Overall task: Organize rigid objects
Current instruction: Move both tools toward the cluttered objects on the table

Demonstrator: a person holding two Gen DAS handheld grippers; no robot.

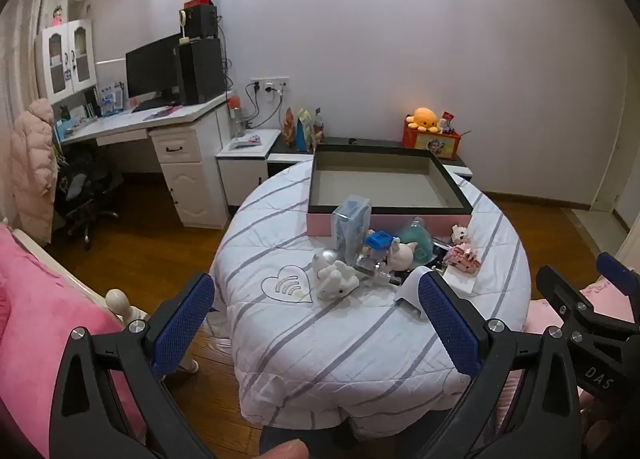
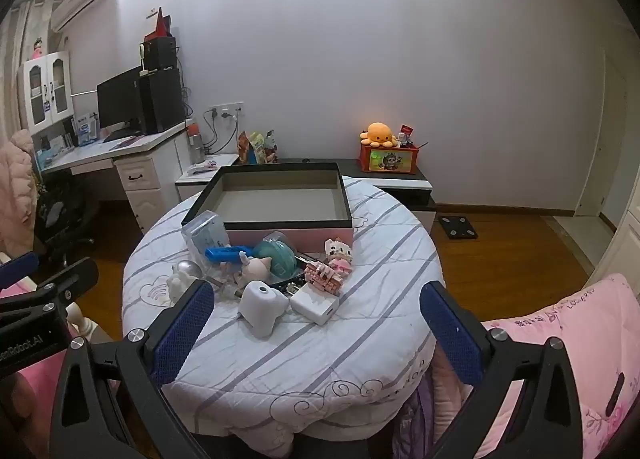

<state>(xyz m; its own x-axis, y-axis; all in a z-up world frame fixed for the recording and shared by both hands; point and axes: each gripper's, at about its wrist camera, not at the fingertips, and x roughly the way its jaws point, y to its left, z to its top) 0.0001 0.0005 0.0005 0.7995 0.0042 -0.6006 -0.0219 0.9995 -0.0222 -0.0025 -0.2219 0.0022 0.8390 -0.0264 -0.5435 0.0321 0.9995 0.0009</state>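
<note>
Both grippers, left [image 1: 316, 323] and right [image 2: 316, 323], hung with jaws spread, holding nothing. The toys [image 2: 276, 275] lay heaped near the table's [image 2: 360, 339] middle; a careless grab could scatter them short of the box [image 2: 288, 225].

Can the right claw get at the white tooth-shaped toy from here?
Probably yes: the right claw is open and empty, and the white tooth-shaped toy sits at the pile's near edge, with nothing in front.

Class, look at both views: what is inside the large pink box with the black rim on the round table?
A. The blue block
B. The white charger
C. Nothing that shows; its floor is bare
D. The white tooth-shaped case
C: the pink box shows only bare floor, while the toys lie on the quilt in front of it.
</note>
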